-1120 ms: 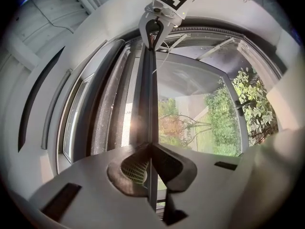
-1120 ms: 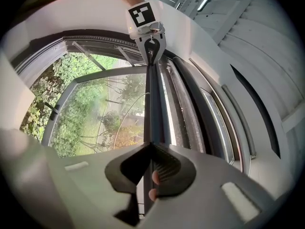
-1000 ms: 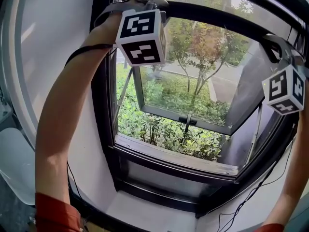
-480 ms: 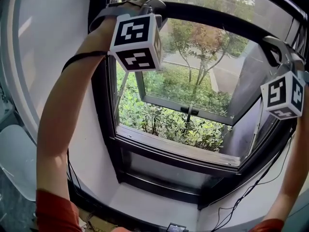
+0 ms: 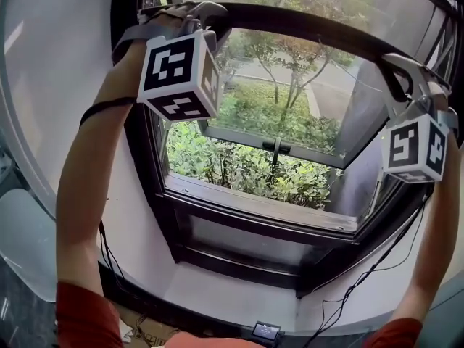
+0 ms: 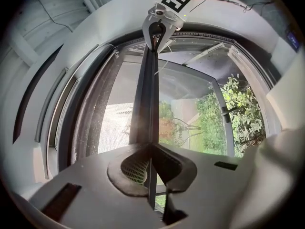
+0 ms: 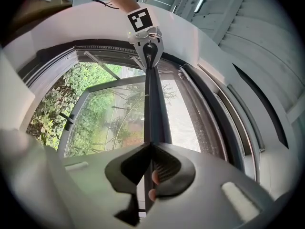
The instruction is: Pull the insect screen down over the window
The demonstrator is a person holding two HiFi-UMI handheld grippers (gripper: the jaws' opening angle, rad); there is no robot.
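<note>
Two grips hold: the left tool (image 6: 151, 146) and the right tool (image 7: 151, 147) are each clamped on the screen bar (image 5: 304, 26). We note the bar is lower than a second ago. It is still near the top of the window (image 5: 254, 203), so most of the pull remains.

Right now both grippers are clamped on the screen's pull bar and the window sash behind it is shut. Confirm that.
The window sash is not shut: the head view shows it swung open outward, shrubs visible beneath it. The rest stands: the left gripper and the right gripper are each clamped on the screen's pull bar.
</note>
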